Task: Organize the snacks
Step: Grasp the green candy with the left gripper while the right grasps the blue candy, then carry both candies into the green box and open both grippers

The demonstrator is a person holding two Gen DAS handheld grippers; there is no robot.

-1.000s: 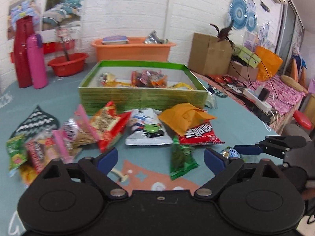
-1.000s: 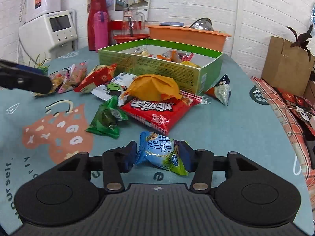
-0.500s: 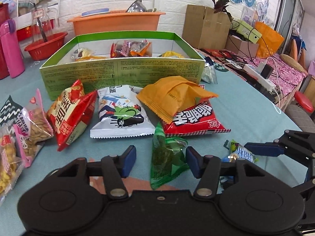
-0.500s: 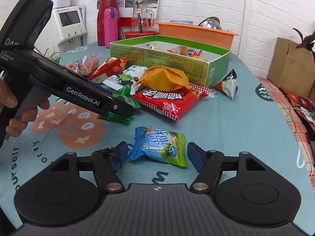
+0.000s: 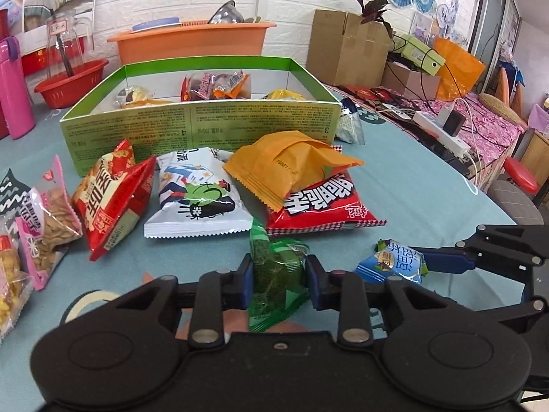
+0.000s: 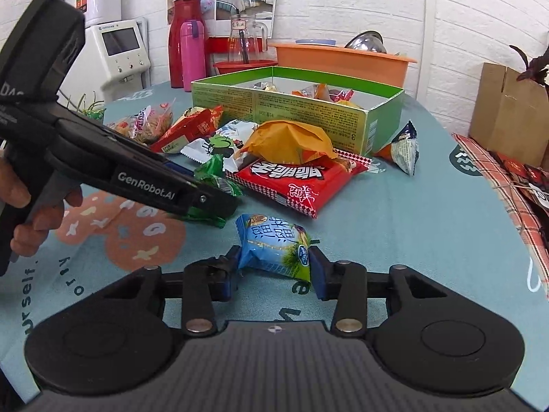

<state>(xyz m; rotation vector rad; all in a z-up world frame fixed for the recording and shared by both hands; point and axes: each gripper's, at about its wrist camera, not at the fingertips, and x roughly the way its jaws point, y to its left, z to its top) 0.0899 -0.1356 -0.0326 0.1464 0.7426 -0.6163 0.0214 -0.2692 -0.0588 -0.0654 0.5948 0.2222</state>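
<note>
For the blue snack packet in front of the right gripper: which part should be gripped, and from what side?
Grip the blue packet across its puffy middle, coming in low from its near edge. It lies flat on the tablecloth, apart from the other snacks, with both short ends free. The right gripper already brackets those ends, its jaws having just been closing.

One green box stands far on the table, holding perhaps four or five packets; they overlap too much to count surely. Nine packets lie loose outside it, three at the left edge. Far left stand two flasks. Behind are two tubs: one orange, one red.
</note>
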